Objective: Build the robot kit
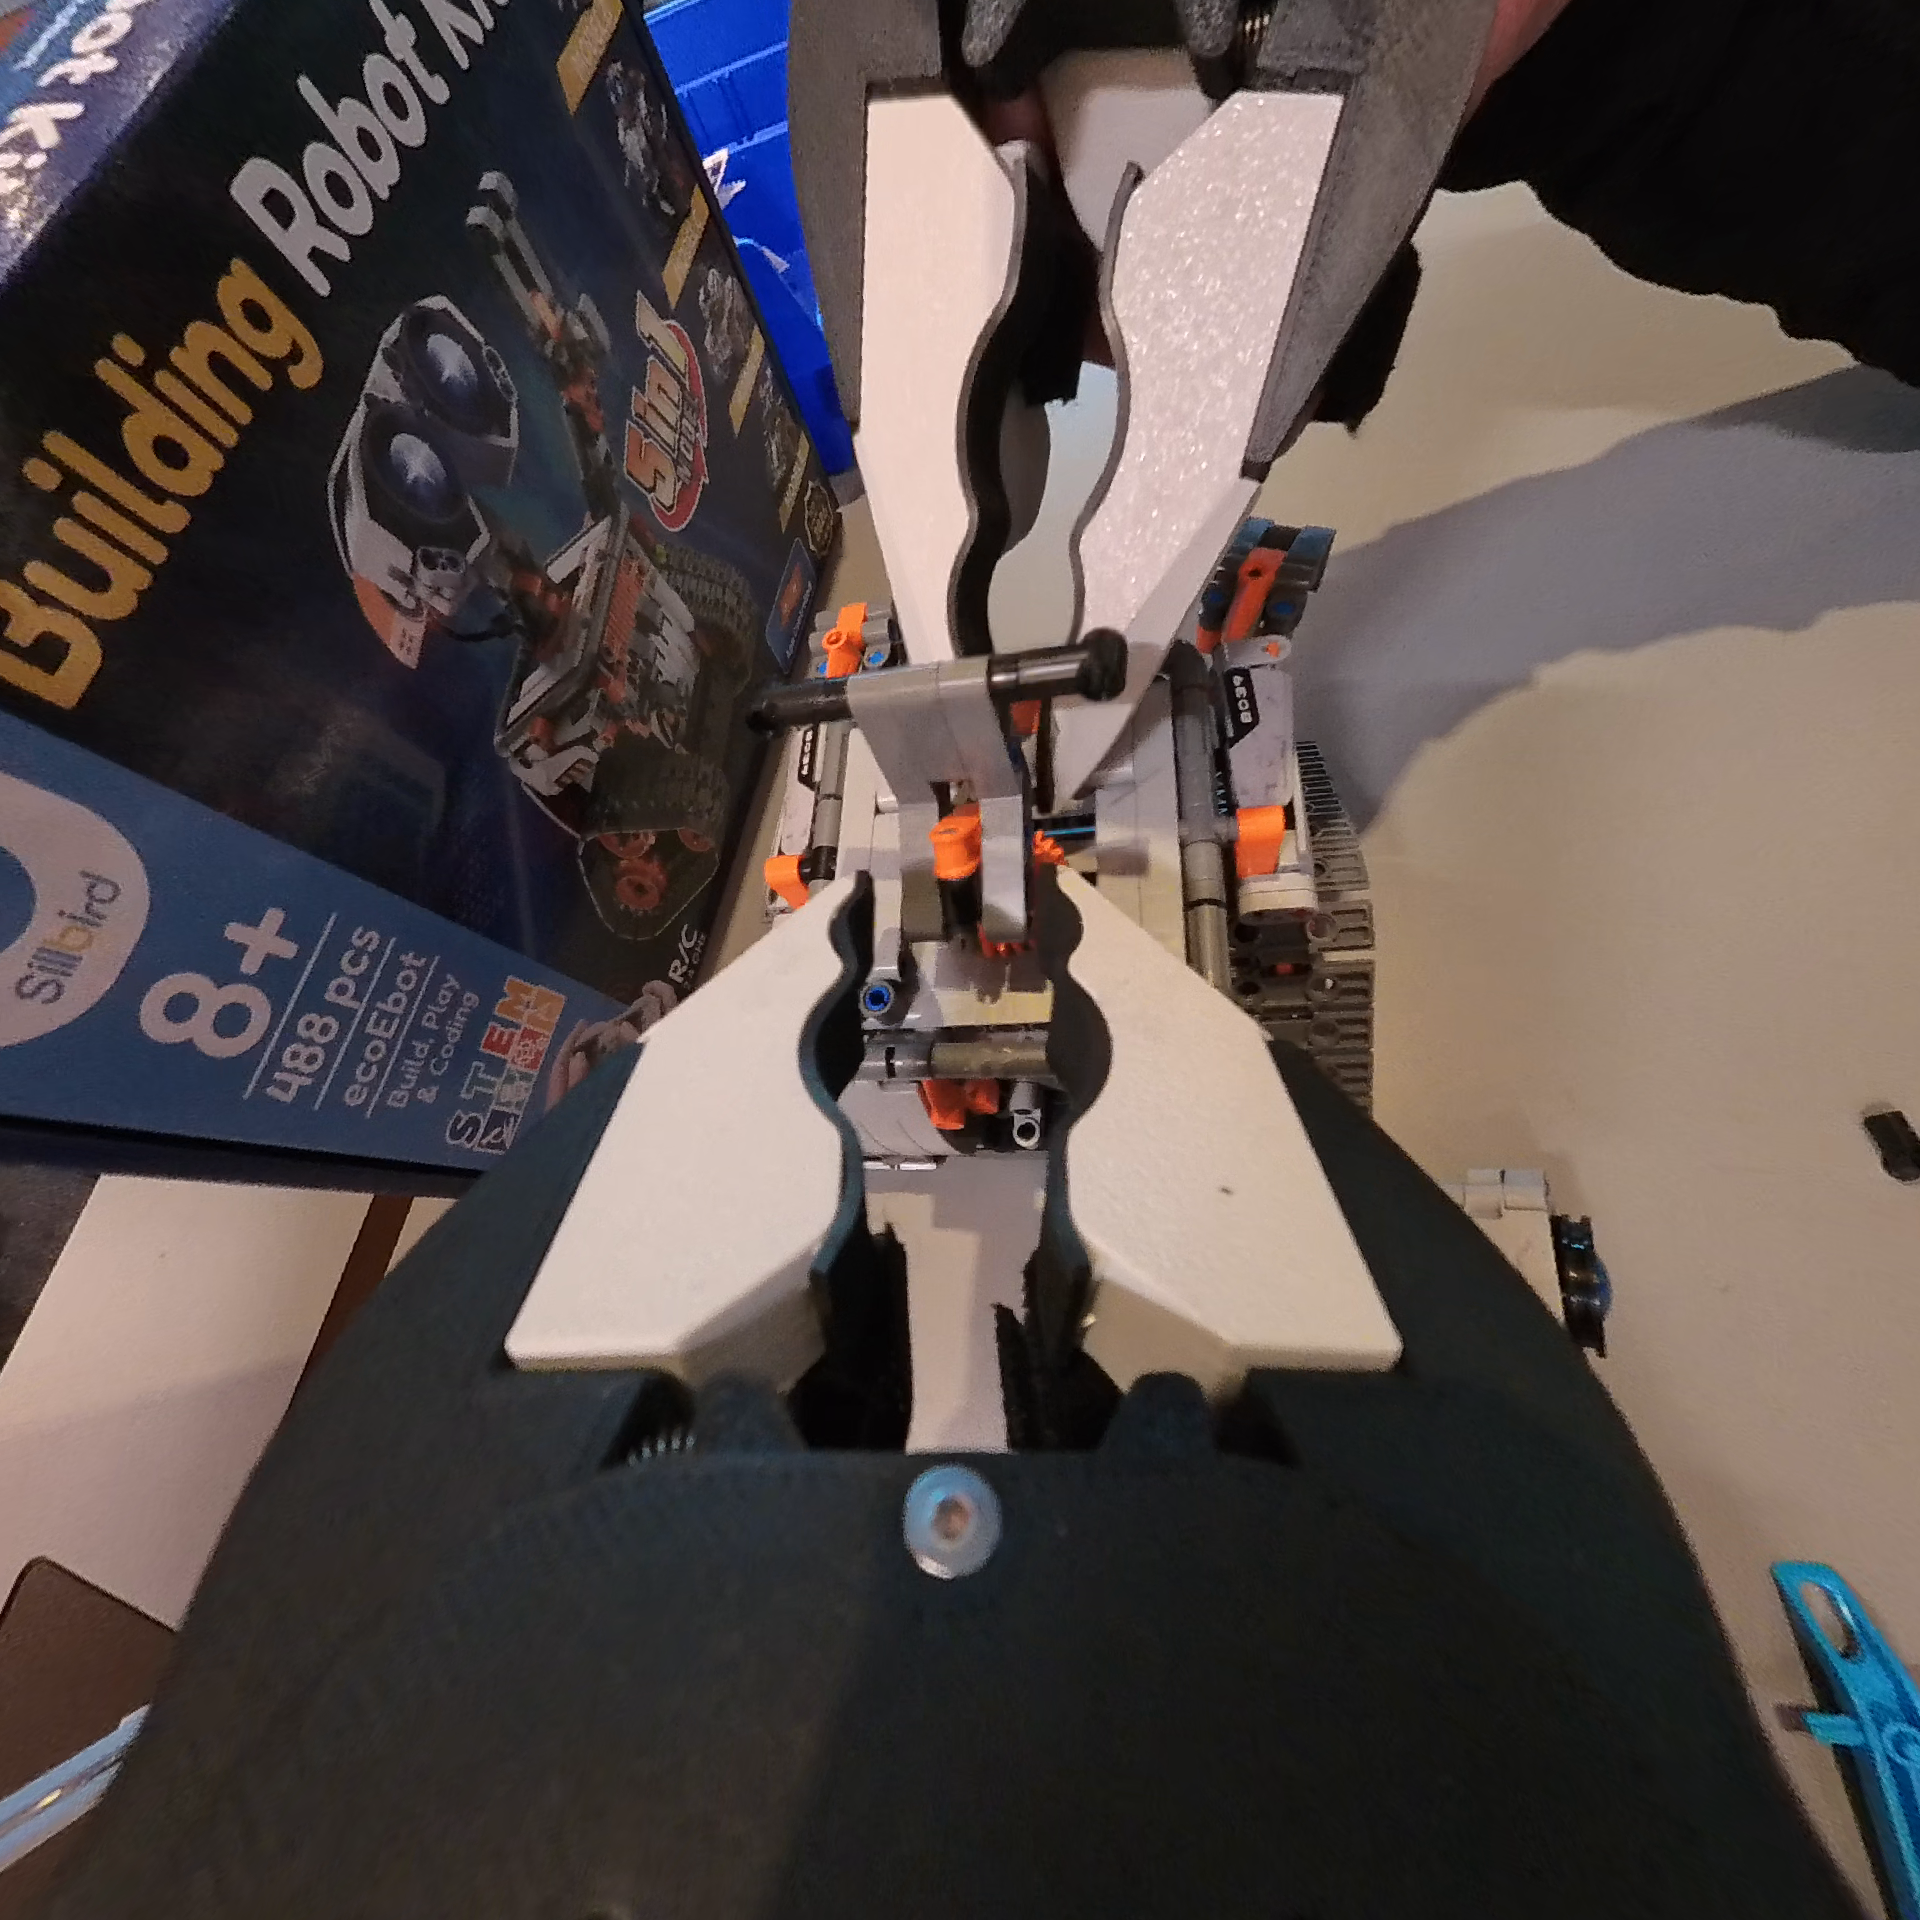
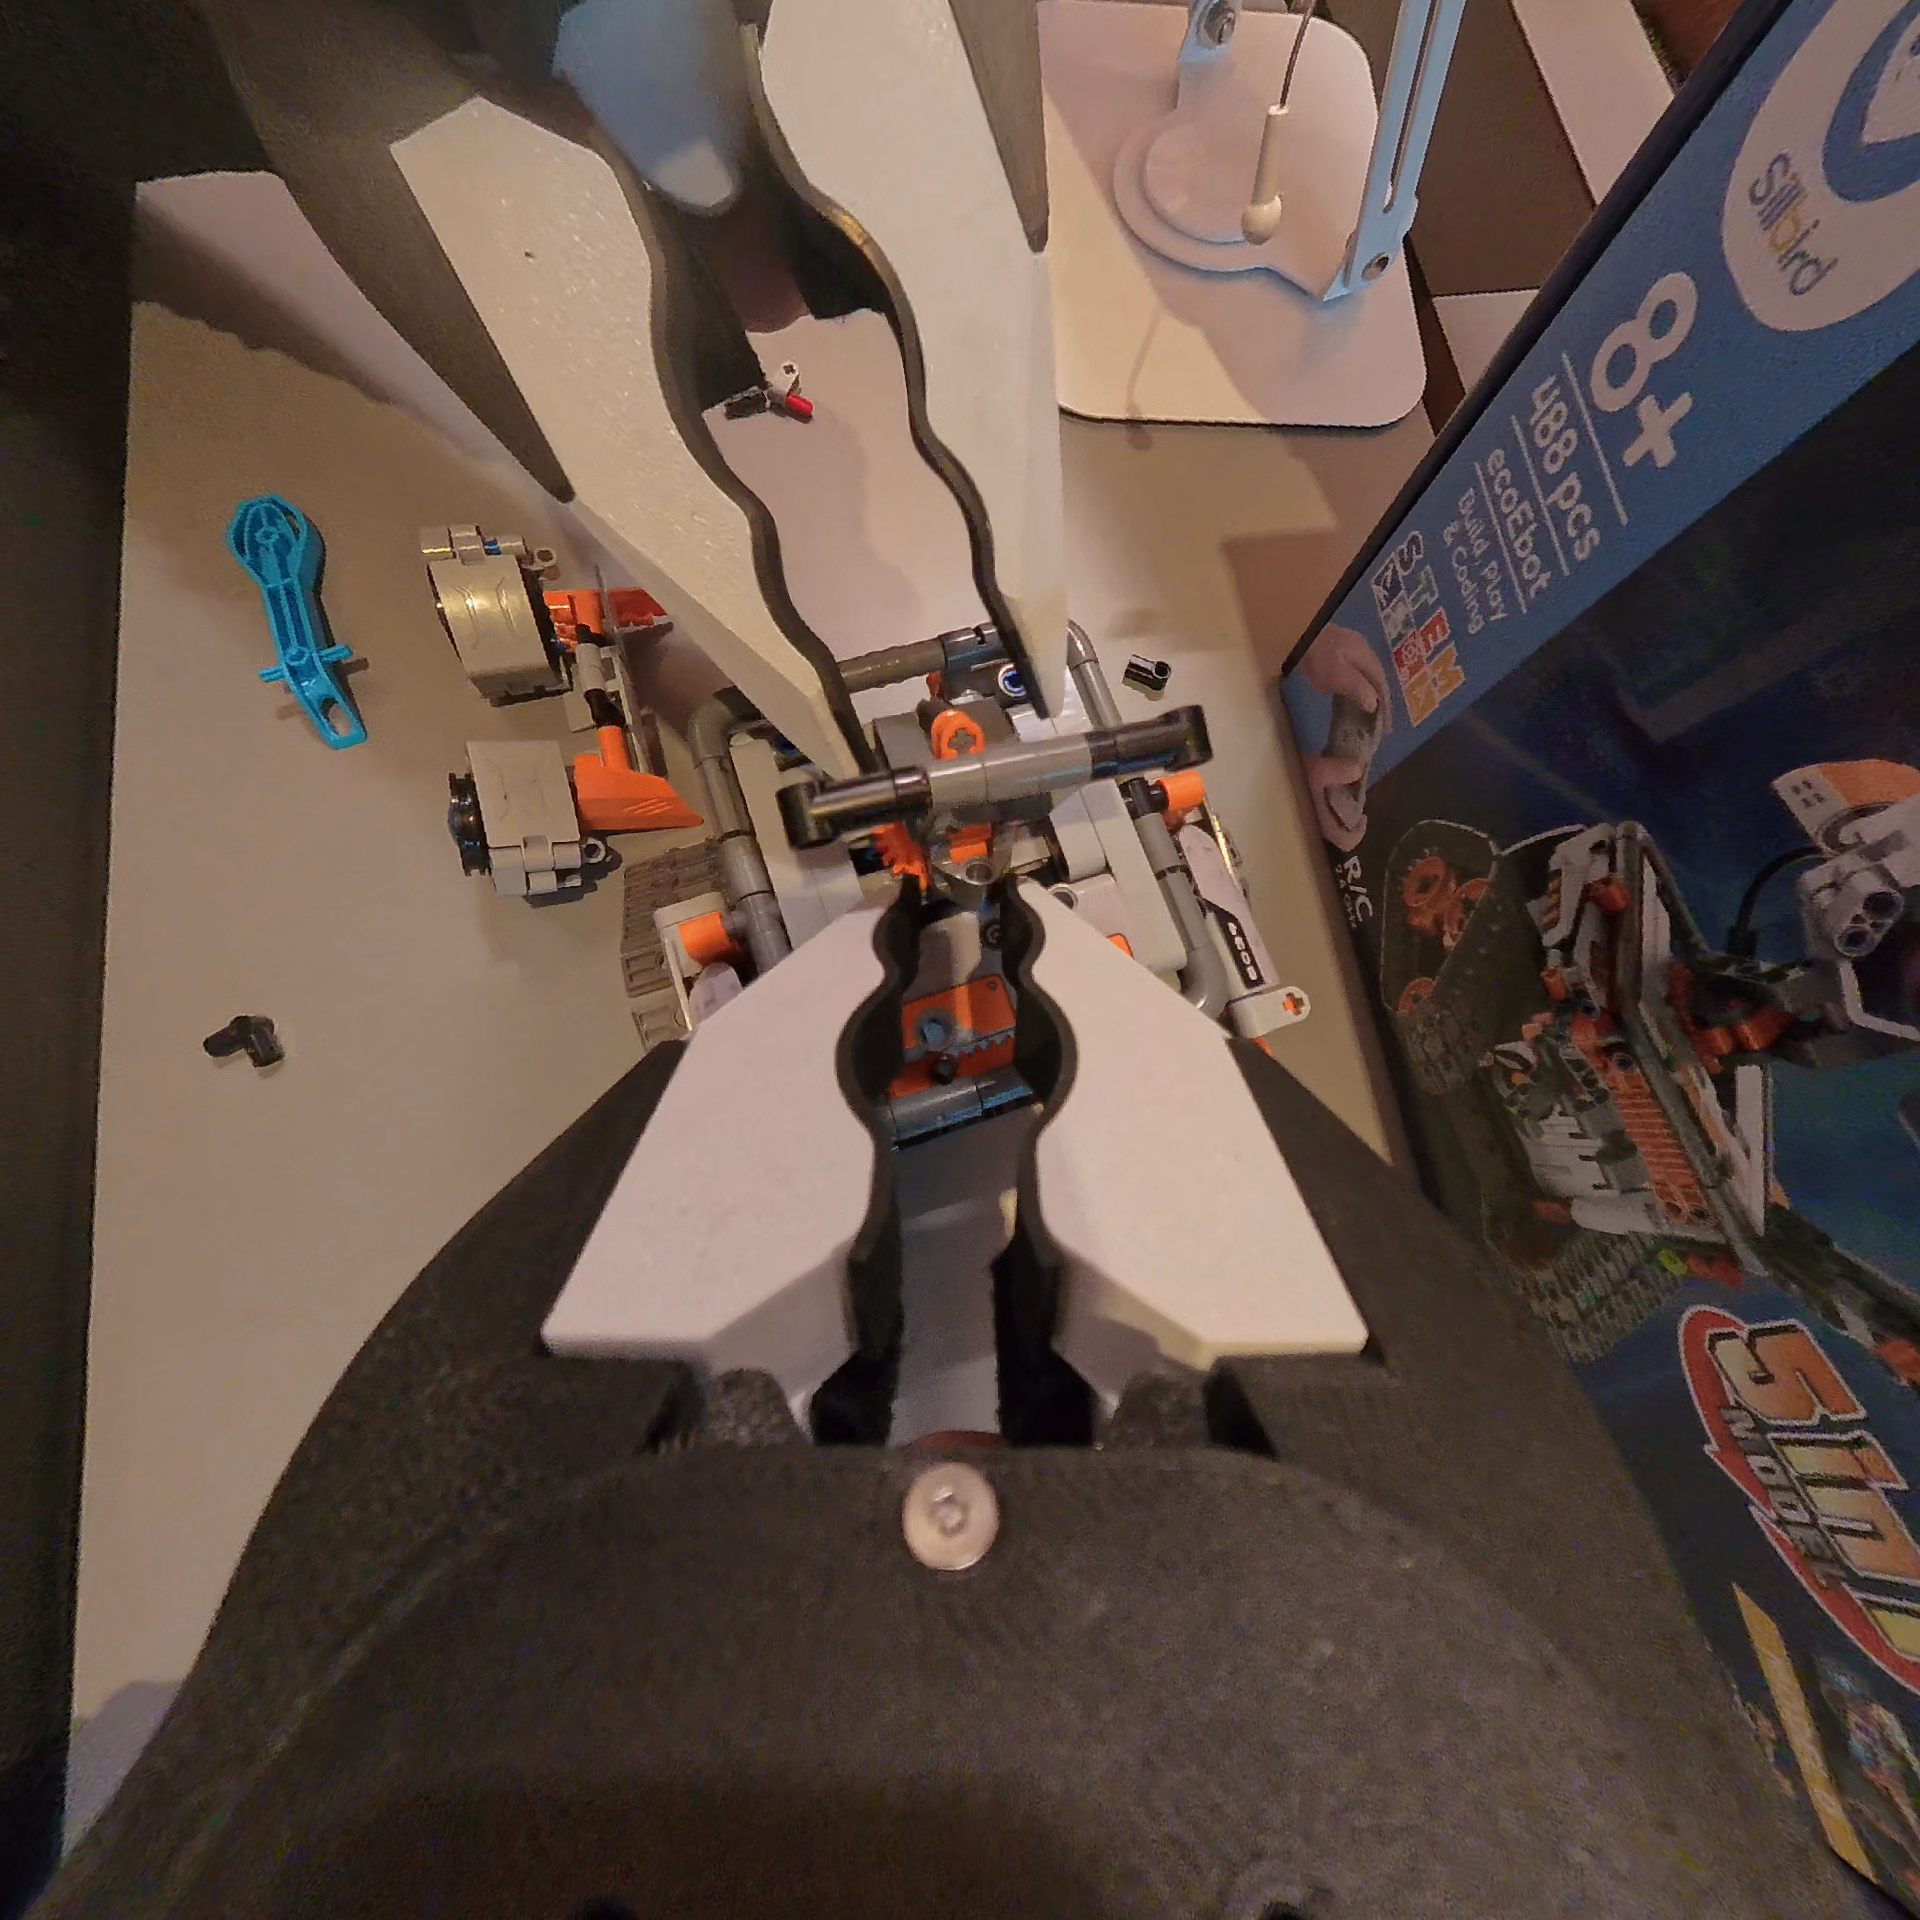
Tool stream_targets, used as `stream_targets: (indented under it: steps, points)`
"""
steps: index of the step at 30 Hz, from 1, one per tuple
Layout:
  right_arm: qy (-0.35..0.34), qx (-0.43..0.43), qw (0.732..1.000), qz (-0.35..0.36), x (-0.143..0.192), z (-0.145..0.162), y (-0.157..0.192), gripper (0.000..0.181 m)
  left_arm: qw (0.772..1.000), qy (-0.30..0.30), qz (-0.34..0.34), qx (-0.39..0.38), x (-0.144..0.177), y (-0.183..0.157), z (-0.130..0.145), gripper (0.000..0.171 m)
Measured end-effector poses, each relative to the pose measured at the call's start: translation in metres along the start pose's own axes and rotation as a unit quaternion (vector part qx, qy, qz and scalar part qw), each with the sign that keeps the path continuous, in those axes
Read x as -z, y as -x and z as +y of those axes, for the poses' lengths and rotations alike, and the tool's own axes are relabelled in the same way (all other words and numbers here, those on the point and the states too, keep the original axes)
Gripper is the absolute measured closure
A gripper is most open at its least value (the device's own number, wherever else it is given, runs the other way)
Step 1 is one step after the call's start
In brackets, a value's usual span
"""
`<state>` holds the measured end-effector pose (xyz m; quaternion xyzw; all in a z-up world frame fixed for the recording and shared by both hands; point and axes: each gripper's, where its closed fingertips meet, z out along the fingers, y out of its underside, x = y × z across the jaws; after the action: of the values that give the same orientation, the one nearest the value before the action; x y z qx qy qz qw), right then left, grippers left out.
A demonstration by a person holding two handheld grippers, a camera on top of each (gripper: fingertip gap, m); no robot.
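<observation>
You are closing both tongs, left gripper [image 1: 961,914] and right gripper [image 2: 956,894], from opposite sides on the toy robot [image 1: 1049,852] at mid-frame, its crossbar [image 2: 997,779] lying sideways between them

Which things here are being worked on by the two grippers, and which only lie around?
Worked on:
- left gripper
- right gripper
- tracked brick robot
- its grey-black crossbar

Lying around:
- blue tool
- two wheel modules
- kit box
- lamp base
</observation>
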<state>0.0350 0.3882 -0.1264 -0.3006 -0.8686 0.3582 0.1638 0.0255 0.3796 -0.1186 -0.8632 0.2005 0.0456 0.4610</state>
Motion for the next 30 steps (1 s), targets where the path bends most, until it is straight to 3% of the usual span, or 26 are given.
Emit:
stream_targets:
  steps: [14,20,25,30]
  points:
    - [-0.004,-0.002,1.0,0.008,0.012,0.0,-0.003,0.163,1.0,-0.001,-0.001,0.003,0.006,-0.002,0.0,0.134]
    - [-0.028,-0.01,0.999,0.029,0.035,-0.007,-0.01,0.161,1.0,0.0,-0.01,0.005,0.019,-0.004,-0.001,0.128]
    - [-0.057,-0.005,0.997,0.051,0.061,-0.019,-0.009,0.158,0.999,0.008,-0.034,0.002,0.05,-0.01,0.003,0.123]
    - [-0.085,0.014,0.991,0.099,0.1,-0.042,0.0,0.156,0.995,0.023,-0.093,-0.015,0.11,-0.014,0.012,0.121]
